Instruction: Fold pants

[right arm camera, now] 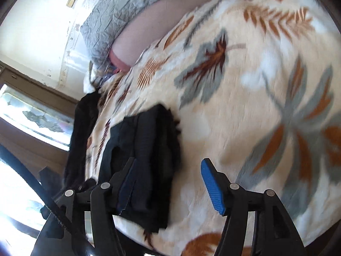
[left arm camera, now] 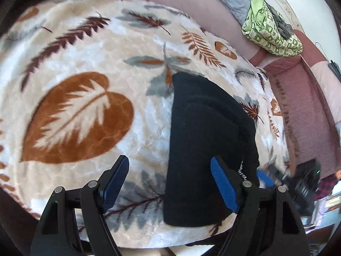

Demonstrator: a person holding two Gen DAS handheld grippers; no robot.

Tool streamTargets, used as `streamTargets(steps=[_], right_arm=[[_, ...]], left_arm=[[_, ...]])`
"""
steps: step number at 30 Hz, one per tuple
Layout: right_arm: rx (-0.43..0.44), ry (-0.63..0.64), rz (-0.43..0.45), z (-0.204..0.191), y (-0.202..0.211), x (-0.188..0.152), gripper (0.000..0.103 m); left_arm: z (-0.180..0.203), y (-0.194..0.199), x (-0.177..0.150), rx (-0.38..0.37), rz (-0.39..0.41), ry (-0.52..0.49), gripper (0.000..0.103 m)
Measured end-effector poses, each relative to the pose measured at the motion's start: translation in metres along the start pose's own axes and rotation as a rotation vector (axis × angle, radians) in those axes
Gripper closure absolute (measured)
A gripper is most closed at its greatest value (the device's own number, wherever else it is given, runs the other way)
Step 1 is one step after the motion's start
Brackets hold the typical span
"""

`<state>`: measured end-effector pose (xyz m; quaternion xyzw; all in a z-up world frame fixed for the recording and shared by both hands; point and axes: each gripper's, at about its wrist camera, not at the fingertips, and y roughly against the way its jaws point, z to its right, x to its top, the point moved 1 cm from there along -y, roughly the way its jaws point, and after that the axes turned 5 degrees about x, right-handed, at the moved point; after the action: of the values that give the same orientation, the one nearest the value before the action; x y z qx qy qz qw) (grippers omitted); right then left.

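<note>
As seen from the left wrist, we find the folded black pants (left arm camera: pixel 204 149) lying on the leaf-print blanket (left arm camera: pixel 81 81); the left gripper (left arm camera: pixel 169 183) hangs above, jaws wide, holding nothing. From the right wrist, the right gripper (right arm camera: pixel 168 183) likewise gapes empty beside the pants (right arm camera: pixel 145 160), angled downward.

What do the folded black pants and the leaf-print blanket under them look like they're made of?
The folded black pants look like matte, soft knit or fleece: no sheen, thick rounded fold edges, though the weave is too dark to tell. The cream leaf-print blanket looks like plush fleece: fuzzy, crushed pile with a faint sheen.
</note>
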<state>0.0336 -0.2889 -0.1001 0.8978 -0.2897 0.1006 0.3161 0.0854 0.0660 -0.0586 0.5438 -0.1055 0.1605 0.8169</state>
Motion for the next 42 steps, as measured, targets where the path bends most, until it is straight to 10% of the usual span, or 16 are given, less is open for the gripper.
streamTargets(steps=[10,14,27,36,42], right_arm=[[-0.027,0.054,0.017,-0.016,-0.021,-0.011,0.036],[-0.060,0.063,0.084,-0.017,-0.008,0.003,0.063],[0.036,0.014,-0.049,0.000,-0.022,-0.014,0.094],[0.075,-0.098,-0.068,0.026,-0.028,-0.017,0.087],[0.133,-0.077,-0.049,0.018,-0.010,-0.028,0.043]], left_arm=[[0.017,-0.029,0.013,-0.019,-0.055,-0.033,0.020],[0.018,-0.033,0.011,-0.020,-0.046,-0.035,0.016],[0.029,-0.043,0.014,0.026,-0.062,-0.079,0.004],[0.033,-0.044,0.011,0.045,-0.031,-0.115,0.000],[0.030,-0.046,0.016,0.005,-0.050,-0.136,0.001]])
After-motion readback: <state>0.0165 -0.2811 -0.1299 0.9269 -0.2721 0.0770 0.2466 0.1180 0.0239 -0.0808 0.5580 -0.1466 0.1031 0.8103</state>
